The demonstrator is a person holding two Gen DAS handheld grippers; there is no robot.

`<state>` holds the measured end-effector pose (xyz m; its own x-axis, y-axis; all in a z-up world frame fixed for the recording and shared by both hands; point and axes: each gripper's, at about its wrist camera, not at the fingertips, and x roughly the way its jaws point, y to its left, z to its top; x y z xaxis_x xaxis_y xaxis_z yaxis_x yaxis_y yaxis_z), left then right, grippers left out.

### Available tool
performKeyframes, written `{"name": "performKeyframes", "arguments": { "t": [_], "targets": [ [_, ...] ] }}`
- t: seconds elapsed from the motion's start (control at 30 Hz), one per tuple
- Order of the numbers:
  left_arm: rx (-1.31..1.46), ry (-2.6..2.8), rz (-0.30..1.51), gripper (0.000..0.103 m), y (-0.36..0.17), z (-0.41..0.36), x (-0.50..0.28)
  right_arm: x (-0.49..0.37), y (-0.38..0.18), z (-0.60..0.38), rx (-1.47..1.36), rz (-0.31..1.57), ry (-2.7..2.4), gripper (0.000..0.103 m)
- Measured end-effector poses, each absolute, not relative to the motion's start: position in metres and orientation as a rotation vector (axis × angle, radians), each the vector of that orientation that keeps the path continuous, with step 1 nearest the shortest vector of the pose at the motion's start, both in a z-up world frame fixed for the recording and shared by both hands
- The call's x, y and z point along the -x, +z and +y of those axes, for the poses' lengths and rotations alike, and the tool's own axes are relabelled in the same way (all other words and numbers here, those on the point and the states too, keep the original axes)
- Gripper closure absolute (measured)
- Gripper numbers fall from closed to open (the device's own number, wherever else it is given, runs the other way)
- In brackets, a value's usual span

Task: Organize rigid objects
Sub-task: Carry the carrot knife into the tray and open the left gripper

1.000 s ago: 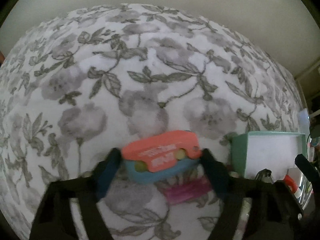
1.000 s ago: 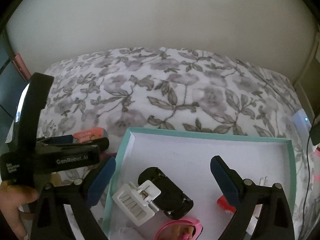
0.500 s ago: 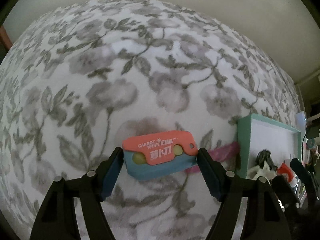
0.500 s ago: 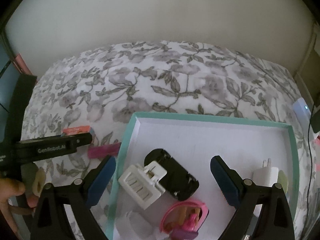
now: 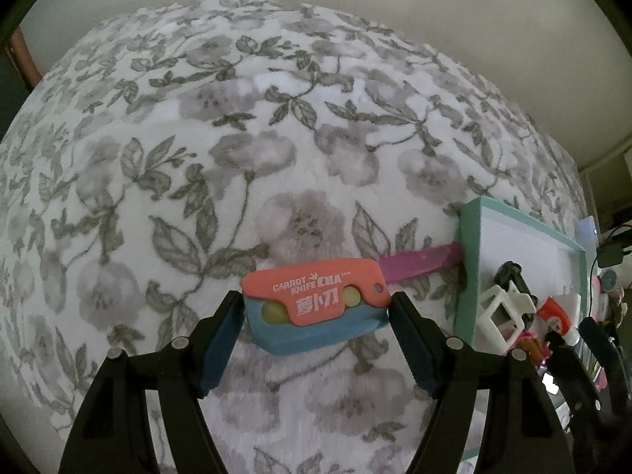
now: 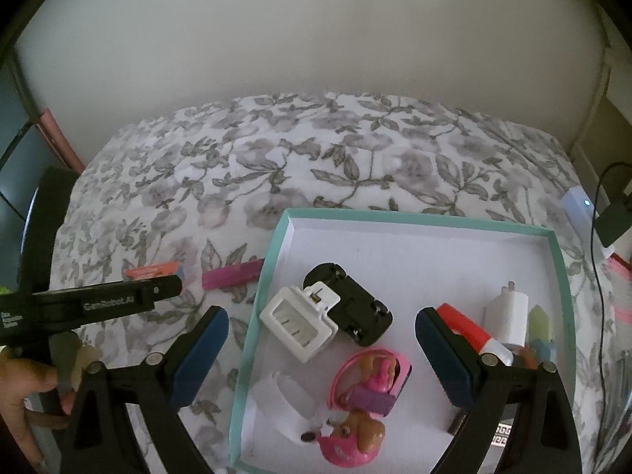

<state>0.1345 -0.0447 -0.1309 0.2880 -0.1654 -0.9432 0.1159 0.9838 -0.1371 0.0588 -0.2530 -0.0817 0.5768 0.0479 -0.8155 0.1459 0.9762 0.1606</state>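
My left gripper (image 5: 316,316) is shut on an orange and blue carrot knife toy (image 5: 316,304), held above the floral bedspread left of the teal box (image 5: 468,260). The knife also shows in the right wrist view (image 6: 152,270), behind the left gripper's arm. A magenta bar (image 5: 418,262) lies on the bedspread against the box's left wall, also in the right wrist view (image 6: 233,273). My right gripper (image 6: 322,339) is open and empty above the box (image 6: 272,268), which holds a white clip (image 6: 298,322), a black clip (image 6: 349,308), a pink toy (image 6: 371,379) and a white charger (image 6: 507,314).
The bedspread (image 6: 316,150) reaches back to a pale wall. A white device with a lit dot (image 6: 578,205) and a black cable plug (image 6: 614,217) lie at the right edge. A red-capped tube (image 6: 466,328) lies in the box.
My left gripper has lifted the carrot knife off the bedspread and drawn back, uncovering the magenta bar. My right gripper has risen a little above the box.
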Motion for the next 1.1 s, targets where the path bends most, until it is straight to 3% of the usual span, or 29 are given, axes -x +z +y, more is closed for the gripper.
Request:
{"name": "performKeyframes", "arguments": {
  "t": [0.3,0.7,1.1],
  "targets": [
    [-0.021,-0.335,1.183,0.027,-0.097,-0.099,-0.112,-0.042,-0.073,-0.267,-0.254,0.934,-0.093,0.006],
    [-0.051,-0.464,1.219,0.028,-0.108,-0.169,-0.094,-0.013,-0.089,-0.323,-0.308,0.992,-0.225,0.006],
    [-0.059,-0.428,1.192,0.026,-0.108,-0.16,-0.086,0.009,-0.097,-0.334,-0.333,1.016,-0.246,0.006]
  ]
}}
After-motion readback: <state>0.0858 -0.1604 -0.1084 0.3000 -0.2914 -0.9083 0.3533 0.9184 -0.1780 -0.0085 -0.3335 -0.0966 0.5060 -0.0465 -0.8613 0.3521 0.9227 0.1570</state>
